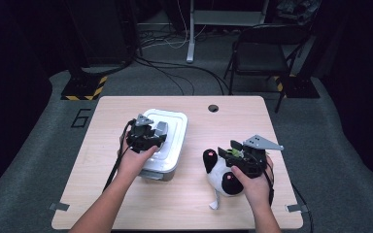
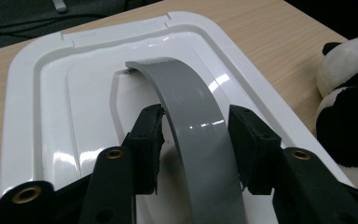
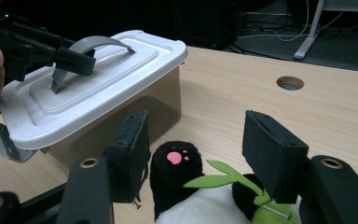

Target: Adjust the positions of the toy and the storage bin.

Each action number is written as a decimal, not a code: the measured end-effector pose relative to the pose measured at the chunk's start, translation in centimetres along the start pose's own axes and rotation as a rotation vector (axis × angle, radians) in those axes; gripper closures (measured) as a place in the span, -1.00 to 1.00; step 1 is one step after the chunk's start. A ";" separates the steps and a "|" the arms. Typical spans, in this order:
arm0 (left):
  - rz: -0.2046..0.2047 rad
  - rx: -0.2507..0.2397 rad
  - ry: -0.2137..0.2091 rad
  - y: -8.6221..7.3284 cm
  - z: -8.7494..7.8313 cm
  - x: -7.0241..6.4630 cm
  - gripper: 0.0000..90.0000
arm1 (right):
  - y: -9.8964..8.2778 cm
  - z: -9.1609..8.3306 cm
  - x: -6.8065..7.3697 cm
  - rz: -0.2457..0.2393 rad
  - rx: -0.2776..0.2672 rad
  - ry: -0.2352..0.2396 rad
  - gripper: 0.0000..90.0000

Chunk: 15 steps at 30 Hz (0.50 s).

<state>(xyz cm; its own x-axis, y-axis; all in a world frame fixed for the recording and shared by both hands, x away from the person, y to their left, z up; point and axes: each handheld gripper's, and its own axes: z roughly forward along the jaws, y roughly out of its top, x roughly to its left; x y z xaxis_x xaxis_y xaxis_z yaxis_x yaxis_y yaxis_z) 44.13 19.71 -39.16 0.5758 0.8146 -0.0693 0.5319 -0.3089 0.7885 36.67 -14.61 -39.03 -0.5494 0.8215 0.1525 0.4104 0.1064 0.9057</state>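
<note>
Box: a storage box (image 1: 167,145) with a white lid (image 2: 42,93) and smoky see-through walls stands left of centre in the high view, on the wooden surface (image 1: 204,204).
Contents: hard to tell; the walls look dark in the right gripper view and nothing inside can be made out.
Handle: a grey curved handle (image 2: 196,116) arches up from the lid's sunken middle, glossy, with a light glint.
Left tool (image 2: 196,140): low centre of the left gripper view, its pads flank the handle; a thin gap seems to remain each side, so narrow but not yet gripping.
Plush panda (image 1: 221,172): black and white, pink paw pad, green leaf at the neck; lies lower right in the high view, near the box.
Right tool (image 3: 196,154): wide, jaws either side of the panda's paw and leaf, pads apart from it.
</note>
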 end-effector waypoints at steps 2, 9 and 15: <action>0.001 0.004 -0.012 0.0 0.0 0.0 0.36 | -0.1 0.0 -0.1 -0.002 0.002 0.000 -0.09; -0.020 -0.011 -0.091 -0.5 -0.3 0.7 0.40 | -0.2 0.3 -0.2 0.006 0.010 -0.002 -0.09; 0.016 -0.003 -0.123 -1.2 -1.3 0.8 0.41 | -0.3 0.3 -0.3 0.007 0.012 -0.005 -0.09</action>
<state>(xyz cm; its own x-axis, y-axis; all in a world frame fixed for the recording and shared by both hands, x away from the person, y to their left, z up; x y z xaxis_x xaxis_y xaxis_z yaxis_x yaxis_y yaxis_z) 43.18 21.40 -39.35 0.6561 0.7433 -0.1307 0.5200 -0.3198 0.7921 36.94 -14.70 -39.45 -0.5425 0.8253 0.1566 0.4228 0.1072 0.8999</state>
